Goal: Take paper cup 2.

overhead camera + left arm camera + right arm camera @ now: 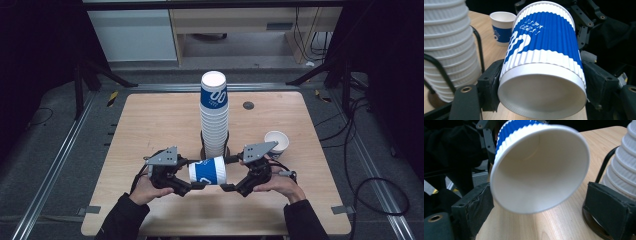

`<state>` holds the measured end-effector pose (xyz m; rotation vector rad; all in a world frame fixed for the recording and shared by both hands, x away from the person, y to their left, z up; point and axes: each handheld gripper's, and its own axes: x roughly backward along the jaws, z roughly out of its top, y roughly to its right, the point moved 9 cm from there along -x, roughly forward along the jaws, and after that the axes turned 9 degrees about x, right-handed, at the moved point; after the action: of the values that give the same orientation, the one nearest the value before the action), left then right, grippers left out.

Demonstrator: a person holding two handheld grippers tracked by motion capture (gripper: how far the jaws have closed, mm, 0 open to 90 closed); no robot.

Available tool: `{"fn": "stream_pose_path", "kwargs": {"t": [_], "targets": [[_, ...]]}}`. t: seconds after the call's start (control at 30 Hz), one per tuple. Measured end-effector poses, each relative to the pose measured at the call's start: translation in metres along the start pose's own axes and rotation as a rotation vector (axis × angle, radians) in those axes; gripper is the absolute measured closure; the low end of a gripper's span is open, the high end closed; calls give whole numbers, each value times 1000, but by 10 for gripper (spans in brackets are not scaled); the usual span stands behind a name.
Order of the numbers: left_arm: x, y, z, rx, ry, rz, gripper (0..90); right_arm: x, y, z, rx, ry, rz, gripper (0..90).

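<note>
**Cup hangs sideways between two hand-held grippers**

High view: the blue-and-white cup [207,170] lies on its side above the bench [150,125], just in front of the tall cup stack [214,115]. The left hand-held gripper [196,185] meets it at one end, the right hand-held gripper [226,187] at the other. A single cup [276,142] stands well off to the right.

Left gripper view: the jaws are clamped on the cup [544,62] near its base (a firm hold, by the look of it).

Right gripper view: the jaws stand spread either side of the rim [539,167], not pinching yet. The handover wants those pads closed squarely on the wall just behind the rim, gently, since ribbed paper buckles, and the left releasing only once the right has it.
</note>
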<state>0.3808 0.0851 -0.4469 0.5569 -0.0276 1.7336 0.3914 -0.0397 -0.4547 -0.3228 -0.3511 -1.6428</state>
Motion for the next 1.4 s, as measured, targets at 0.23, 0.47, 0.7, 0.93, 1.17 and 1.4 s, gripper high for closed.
{"fn": "stream_pose_path", "kwargs": {"t": [0.23,0.47,0.7,0.93,1.17,1.4], "targets": [[-9,8,-4,-14,-33,-34,254,-2,-6,1,-5,14,48,90],[-11,7,-6,-13,-49,-39,255,-6,-9,-2,-1,11,69,139],[-11,7,-5,-14,-37,-26,249,-4,-10,-2,-11,18,78,155],[-6,1,-6,-9,-47,9,172,0,-6,-5,-20,-9,59,159],[-4,-10,-14,-6,-101,65,143,14,7,-11,-12,-64,-18,156],[-10,-17,-23,-28,-166,111,128,18,13,-17,0,-168,-80,153]]}}
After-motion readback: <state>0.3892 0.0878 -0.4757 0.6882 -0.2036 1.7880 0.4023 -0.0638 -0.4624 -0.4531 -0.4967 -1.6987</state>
